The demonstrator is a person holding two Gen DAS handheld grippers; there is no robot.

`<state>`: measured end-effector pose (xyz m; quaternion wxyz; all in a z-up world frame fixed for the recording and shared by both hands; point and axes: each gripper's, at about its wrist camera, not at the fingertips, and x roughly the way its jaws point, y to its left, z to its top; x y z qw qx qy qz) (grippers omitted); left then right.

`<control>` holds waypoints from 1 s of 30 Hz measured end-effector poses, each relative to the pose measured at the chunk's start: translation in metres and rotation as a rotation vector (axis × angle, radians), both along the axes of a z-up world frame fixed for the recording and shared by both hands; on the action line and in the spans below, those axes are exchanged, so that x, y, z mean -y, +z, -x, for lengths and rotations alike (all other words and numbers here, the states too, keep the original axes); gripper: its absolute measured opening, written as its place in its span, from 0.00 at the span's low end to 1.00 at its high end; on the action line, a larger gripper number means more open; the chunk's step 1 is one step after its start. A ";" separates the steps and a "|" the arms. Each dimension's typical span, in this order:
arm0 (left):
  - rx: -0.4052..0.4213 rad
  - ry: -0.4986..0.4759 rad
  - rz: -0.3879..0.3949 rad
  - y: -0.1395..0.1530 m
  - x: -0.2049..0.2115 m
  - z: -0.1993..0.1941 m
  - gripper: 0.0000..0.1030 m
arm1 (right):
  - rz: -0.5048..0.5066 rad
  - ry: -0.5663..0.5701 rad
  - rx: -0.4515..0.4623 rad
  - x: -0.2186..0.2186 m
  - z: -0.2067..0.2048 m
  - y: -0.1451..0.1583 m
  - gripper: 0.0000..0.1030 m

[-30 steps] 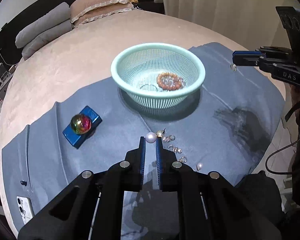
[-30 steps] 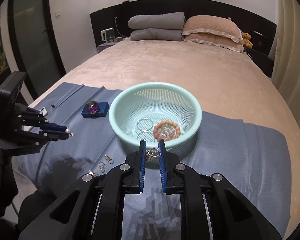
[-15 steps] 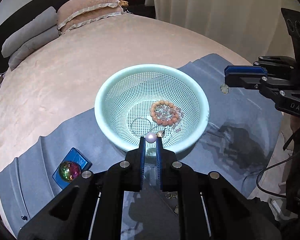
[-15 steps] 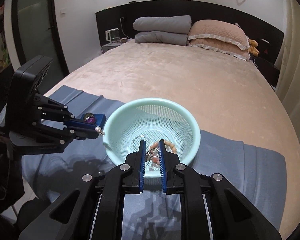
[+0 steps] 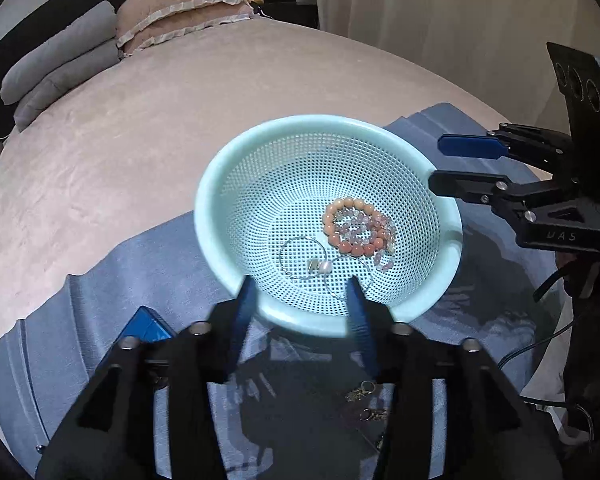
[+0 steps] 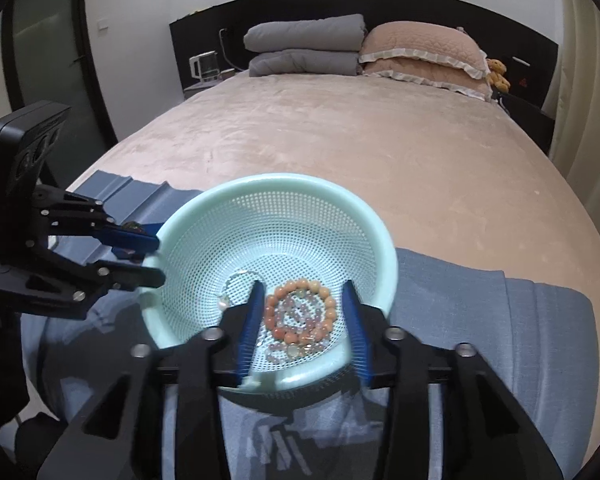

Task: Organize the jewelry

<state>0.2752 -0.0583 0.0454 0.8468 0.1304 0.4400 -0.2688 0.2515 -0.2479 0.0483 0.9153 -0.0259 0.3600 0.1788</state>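
Observation:
A mint-green mesh basket (image 5: 228, 168) (image 6: 380, 236) sits on a blue-grey cloth on the bed. In it lie an orange bead bracelet (image 5: 352, 226) (image 6: 300, 312), a pale bead bracelet, thin wire hoops (image 5: 300, 258) and a pearl earring (image 5: 324, 267) (image 6: 223, 302). My left gripper (image 5: 301, 292) (image 6: 160, 260) hangs over the basket's near rim, its jaws opening with nothing between them. My right gripper (image 6: 303, 292) (image 5: 436, 164) is over the opposite rim, its jaws also opening and empty. A small pale piece (image 6: 292, 350) lies below it among the beads.
Small loose earrings (image 5: 360, 390) lie on the cloth (image 6: 500, 320) near me. A blue box (image 5: 148, 328) sits left of the basket, half hidden by my left gripper. Grey and pink pillows (image 6: 420, 52) are at the bed's head, and a curtain (image 5: 440, 20) hangs beyond.
Both grippers moved in over the basket and went from shut to open. The pearl earring left the left gripper and the small ring piece left the right; both now lie in the basket.

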 end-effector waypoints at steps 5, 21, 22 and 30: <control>0.068 0.074 -0.041 0.019 -0.021 0.014 0.95 | -0.066 -0.064 0.069 0.024 0.019 0.014 0.86; 0.076 0.065 -0.099 0.015 -0.043 0.081 0.94 | -0.002 0.079 0.115 0.012 0.076 0.030 0.85; 0.072 0.063 -0.102 0.012 -0.043 0.084 0.94 | 0.018 0.104 0.107 0.008 0.080 0.026 0.85; 0.008 0.047 -0.109 -0.015 -0.038 0.101 0.94 | 0.139 0.309 0.056 -0.026 0.117 -0.015 0.85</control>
